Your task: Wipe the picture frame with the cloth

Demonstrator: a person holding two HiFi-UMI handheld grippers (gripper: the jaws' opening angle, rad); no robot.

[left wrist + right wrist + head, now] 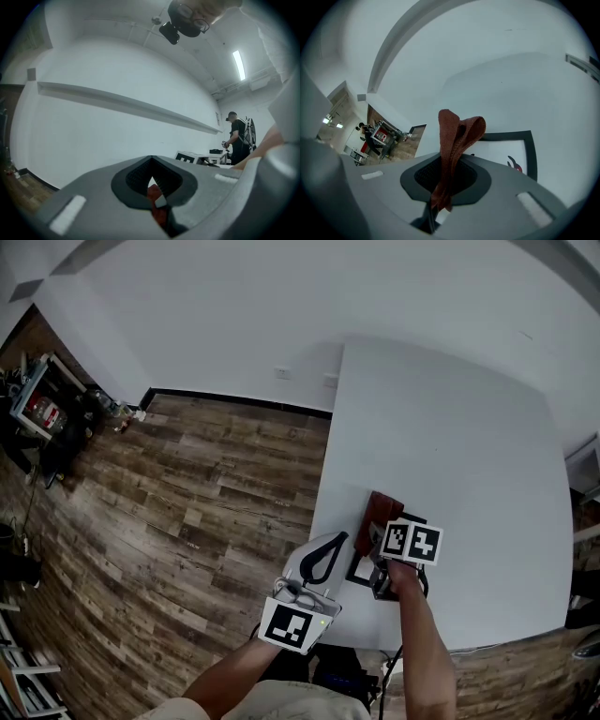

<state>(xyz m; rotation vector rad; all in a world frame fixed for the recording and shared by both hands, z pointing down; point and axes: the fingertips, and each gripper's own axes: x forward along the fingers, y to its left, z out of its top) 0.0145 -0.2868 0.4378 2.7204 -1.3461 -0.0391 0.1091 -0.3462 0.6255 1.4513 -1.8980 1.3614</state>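
Note:
A reddish-brown cloth (pixel 380 511) is pinched in my right gripper (pixel 373 542), which is shut on it; in the right gripper view the cloth (pixel 457 132) stands up folded from between the jaws of that gripper (pixel 450 161). Just under and beyond it, the black-edged picture frame (pixel 531 149) lies flat on the white table (pixel 450 427), with a white picture and a small red mark inside. Only a dark corner of the frame (pixel 357 570) shows in the head view. My left gripper (pixel 338 541) hovers just left of the frame, shut with nothing held (pixel 151 161).
The frame lies near the table's front left corner; the wood floor (pixel 187 512) drops away to the left. A cluttered shelf (pixel 37 409) stands far left. In the left gripper view a person (pixel 240 140) stands by distant tables.

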